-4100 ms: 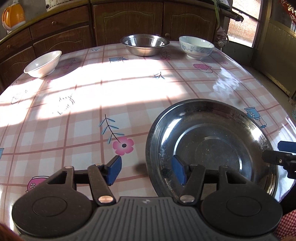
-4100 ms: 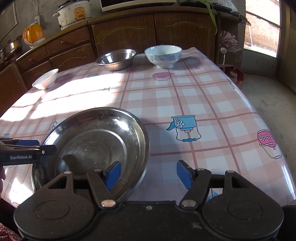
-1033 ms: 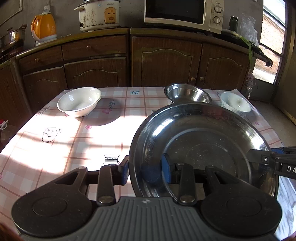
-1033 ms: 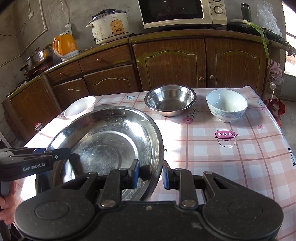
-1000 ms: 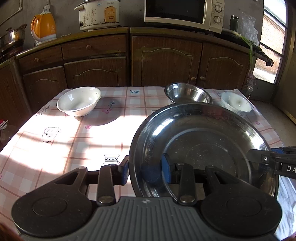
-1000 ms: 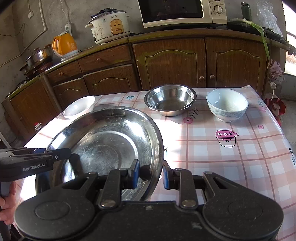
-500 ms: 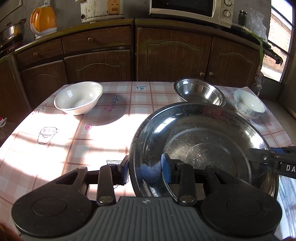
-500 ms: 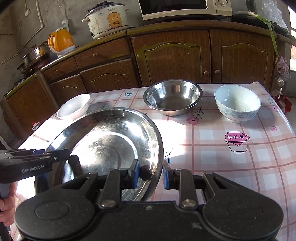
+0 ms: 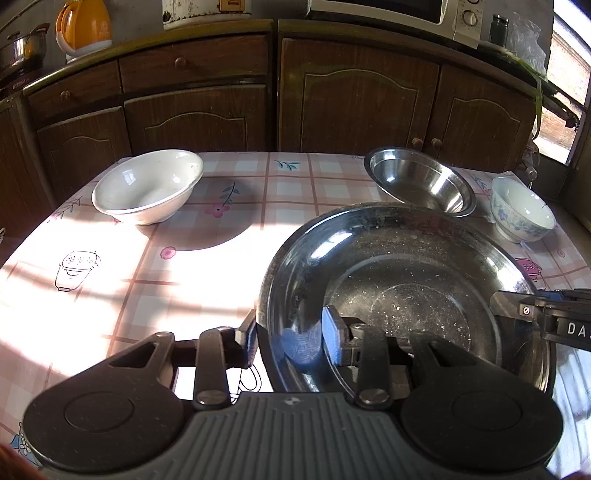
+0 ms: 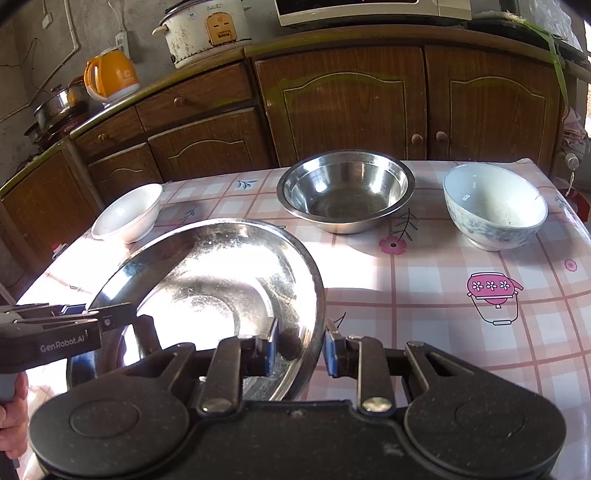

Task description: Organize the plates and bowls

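**Steel plate held over the checked surface by both tools**

We are holding the large steel plate (image 9: 406,288) by its rim from two sides. Our left tool (image 9: 288,338) is gripping the plate's left edge, its jaws narrowed onto the rim with one blue pad inside the dish and one outside. Our right tool (image 10: 299,345) is doing the same on the plate's right edge, clamping the rim between its pads.

Beyond the plate's far rim, the steel bowl (image 10: 345,190) is sitting very near, almost in line with that rim in the left wrist view. To the right of the plate, the blue-patterned bowl (image 10: 495,206) is standing near the surface's right edge. To the plate's far left, the white bowl (image 9: 147,186) is resting well apart, and a broad sunlit stretch of cloth is lying open between it and the plate.

The plate is round, so we are seeing no long axis; its hollow is facing up, and it is tilting slightly.

The surface (image 10: 443,280) is wearing a pink checked cloth printed with flowers and pots. Behind the plate, brown wooden cabinets (image 10: 369,99) are running along the wall, carrying an orange kettle (image 10: 110,75) and a rice cooker (image 10: 203,29).
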